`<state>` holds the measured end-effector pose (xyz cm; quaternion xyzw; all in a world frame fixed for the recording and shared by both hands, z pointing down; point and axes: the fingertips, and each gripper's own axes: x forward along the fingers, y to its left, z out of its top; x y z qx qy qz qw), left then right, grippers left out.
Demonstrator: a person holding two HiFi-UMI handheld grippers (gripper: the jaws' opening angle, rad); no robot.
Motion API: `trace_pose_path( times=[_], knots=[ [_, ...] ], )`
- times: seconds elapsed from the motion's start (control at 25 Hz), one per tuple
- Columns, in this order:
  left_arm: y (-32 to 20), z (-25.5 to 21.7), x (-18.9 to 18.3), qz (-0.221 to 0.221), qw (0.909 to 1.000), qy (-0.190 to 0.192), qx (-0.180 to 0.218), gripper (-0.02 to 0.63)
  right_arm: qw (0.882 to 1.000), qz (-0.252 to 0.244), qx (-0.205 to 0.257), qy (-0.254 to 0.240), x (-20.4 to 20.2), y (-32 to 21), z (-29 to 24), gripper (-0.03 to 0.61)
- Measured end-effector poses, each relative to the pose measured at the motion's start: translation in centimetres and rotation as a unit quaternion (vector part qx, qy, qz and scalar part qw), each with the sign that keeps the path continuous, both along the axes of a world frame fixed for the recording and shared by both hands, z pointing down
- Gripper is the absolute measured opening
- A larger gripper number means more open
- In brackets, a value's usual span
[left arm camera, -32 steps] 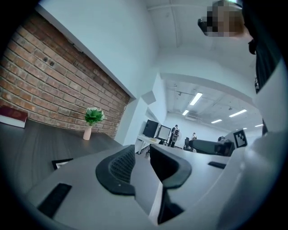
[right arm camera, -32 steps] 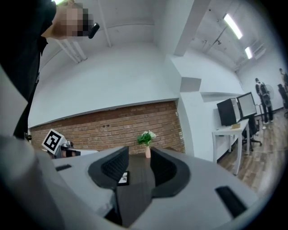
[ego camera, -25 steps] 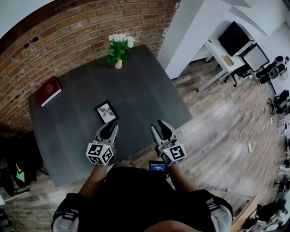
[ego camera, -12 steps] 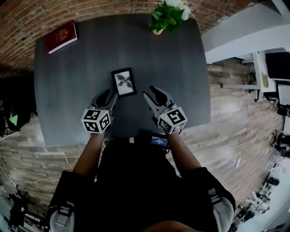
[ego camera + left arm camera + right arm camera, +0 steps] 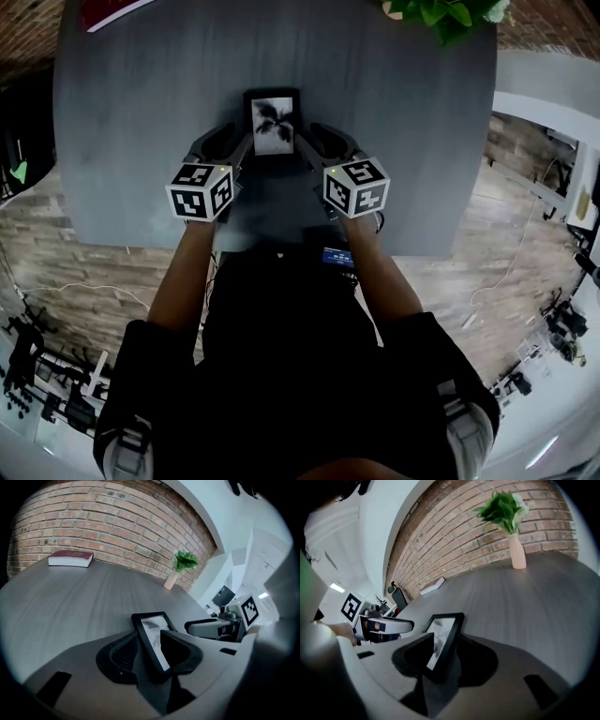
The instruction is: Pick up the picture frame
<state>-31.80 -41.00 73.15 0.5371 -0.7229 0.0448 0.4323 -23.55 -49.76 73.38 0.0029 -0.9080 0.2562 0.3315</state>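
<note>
Black frame (image 5: 273,125) lies on the grey table (image 5: 131,112) right in front of the person, long axis pointing straight away from them. It's bracketed evenly: the left gripper (image 5: 232,148) has its jaws apart around the left long edge, and the right gripper (image 5: 317,142) is the same on the right edge. Neither is nearer. Honestly this fits closing in to grab or having just let go.

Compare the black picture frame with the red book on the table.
The black rectangular picture frame sits between the jaws of the left gripper and right gripper; the dark red book lies untouched. The frame is near the person's edge of the grey table; the book is by the brick wall. Both are rectangular.
</note>
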Motion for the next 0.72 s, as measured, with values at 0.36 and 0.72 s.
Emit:
trace_pose_path(
  times=[0.36,0.72],
  knots=[
    [-1.1,4.1,2.1,0.022,0.9981,0.027,-0.05,0.141,0.999,-0.016,0.0,0.049,-0.7,0.0,3.0,0.153],
    [-1.4,4.7,1.8,0.018,0.9974,0.026,-0.065,0.106,0.995,-0.037,0.043,0.086,-1.2,0.5,4.0,0.124]
  ],
)
